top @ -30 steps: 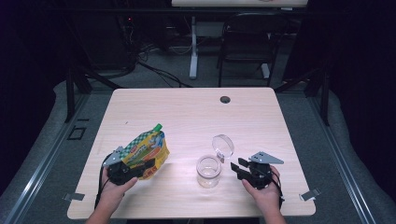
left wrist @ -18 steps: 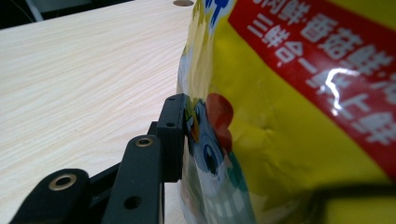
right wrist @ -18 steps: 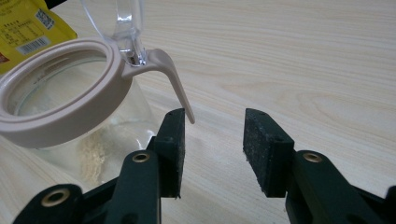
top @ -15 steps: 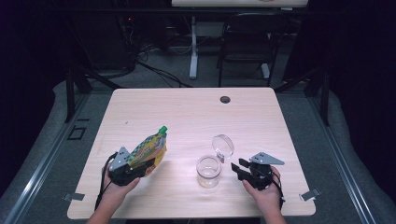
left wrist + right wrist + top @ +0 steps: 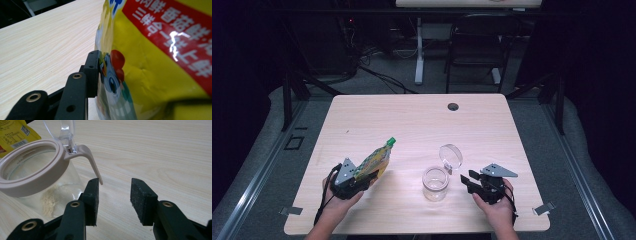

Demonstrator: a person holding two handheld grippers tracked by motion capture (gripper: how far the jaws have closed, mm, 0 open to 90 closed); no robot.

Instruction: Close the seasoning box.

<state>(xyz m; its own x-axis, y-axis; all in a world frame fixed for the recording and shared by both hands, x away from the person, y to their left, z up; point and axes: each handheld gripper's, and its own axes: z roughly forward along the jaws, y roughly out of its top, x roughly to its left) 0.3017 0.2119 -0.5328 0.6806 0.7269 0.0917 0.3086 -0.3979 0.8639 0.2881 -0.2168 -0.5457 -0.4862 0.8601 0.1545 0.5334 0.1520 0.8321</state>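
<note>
One pale wooden table (image 5: 412, 120) stands on grey floor (image 5: 592, 170), darkness around.

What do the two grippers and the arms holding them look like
Both are black, hand-held tools. The left gripper and right gripper each carry a grey three-cornered plate on top, and a black cable trails back past each wrist. Close up, the jaws are flat black bars with brass-coloured rivets at the joints and rough rectangular pads. The forearms are bare: no sleeves or gloves visible.
</note>
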